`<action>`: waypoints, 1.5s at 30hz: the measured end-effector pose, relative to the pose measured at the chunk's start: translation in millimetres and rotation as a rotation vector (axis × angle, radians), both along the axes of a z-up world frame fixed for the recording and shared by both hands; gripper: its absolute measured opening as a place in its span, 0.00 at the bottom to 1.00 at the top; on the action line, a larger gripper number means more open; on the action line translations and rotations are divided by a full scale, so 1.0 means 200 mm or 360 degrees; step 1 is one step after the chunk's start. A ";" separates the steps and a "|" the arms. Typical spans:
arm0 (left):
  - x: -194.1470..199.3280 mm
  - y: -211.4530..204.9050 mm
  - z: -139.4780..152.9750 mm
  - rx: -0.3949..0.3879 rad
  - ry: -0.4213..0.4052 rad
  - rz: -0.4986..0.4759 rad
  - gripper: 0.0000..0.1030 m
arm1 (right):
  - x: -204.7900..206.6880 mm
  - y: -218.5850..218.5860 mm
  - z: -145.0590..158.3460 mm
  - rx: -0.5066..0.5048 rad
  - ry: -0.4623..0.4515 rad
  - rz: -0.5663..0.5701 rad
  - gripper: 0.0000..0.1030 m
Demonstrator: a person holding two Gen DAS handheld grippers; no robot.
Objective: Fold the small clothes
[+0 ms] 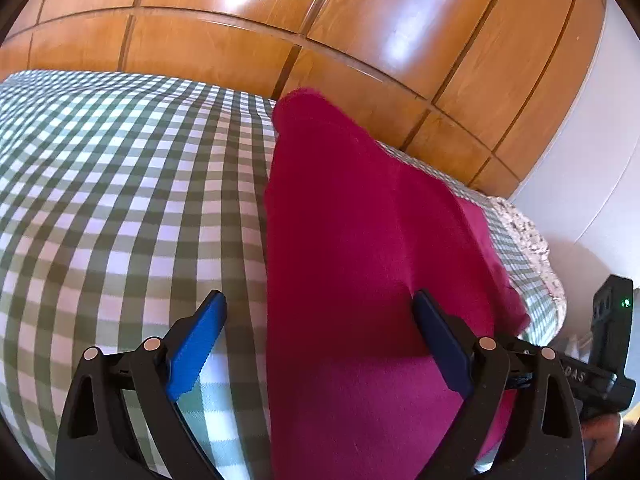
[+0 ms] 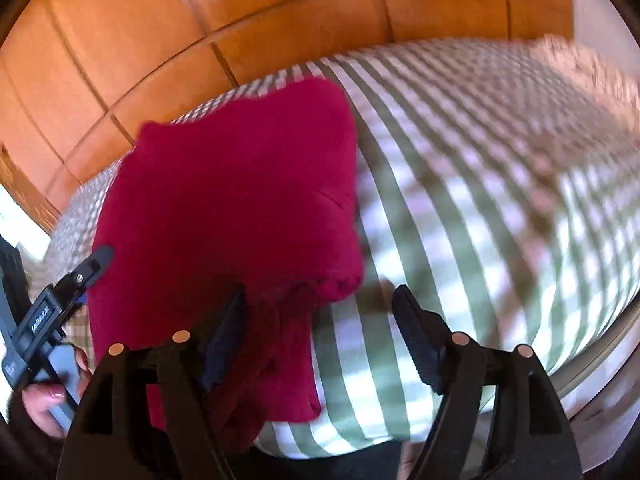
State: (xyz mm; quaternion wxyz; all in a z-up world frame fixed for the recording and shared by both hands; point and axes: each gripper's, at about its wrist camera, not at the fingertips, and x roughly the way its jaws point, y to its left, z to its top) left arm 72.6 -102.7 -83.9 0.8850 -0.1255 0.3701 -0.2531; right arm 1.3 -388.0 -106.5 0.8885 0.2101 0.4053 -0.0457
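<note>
A magenta knitted garment (image 1: 360,220) lies folded lengthwise on the checked bed cover (image 1: 120,200), reaching toward the far edge. My left gripper (image 1: 319,298) is open just above its near part: the right blue pad (image 1: 440,344) is over the cloth and the left pad (image 1: 196,344) is over the cover. In the right wrist view the garment (image 2: 232,184) fills the left middle, with a bunched ribbed hem near my fingers. My right gripper (image 2: 320,292) is open, with its left finger at the garment's edge and its right finger over the cover (image 2: 480,200). Neither gripper holds anything.
A glossy wooden wardrobe (image 1: 320,20) stands close behind the bed. A speckled blanket edge (image 1: 528,240) and a white wall (image 1: 592,160) lie to the right. A hand (image 2: 44,396) holds the left gripper's handle at the lower left of the right wrist view, which is blurred.
</note>
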 end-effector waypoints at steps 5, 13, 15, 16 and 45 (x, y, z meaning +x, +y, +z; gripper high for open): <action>0.00 0.08 -0.02 -0.0133 0.0074 -0.0020 0.91 | 0.00 0.04 0.05 -0.0021 -0.0023 0.0024 0.61; -0.04 0.05 -0.04 -0.0245 0.0144 -0.0241 0.85 | 0.03 -0.07 -0.02 0.0503 -0.0053 0.0081 0.52; -0.06 0.01 -0.05 -0.0217 0.0145 -0.0291 0.83 | 0.03 -0.08 -0.04 0.0580 -0.0057 0.0087 0.53; -0.07 0.00 -0.05 -0.0203 0.0136 -0.0294 0.82 | 0.03 -0.10 -0.05 0.0620 -0.0059 0.0091 0.54; -0.09 -0.11 -0.11 -0.0115 0.0135 -0.0467 0.91 | 0.07 -0.11 -0.11 0.0845 -0.0182 0.0191 0.49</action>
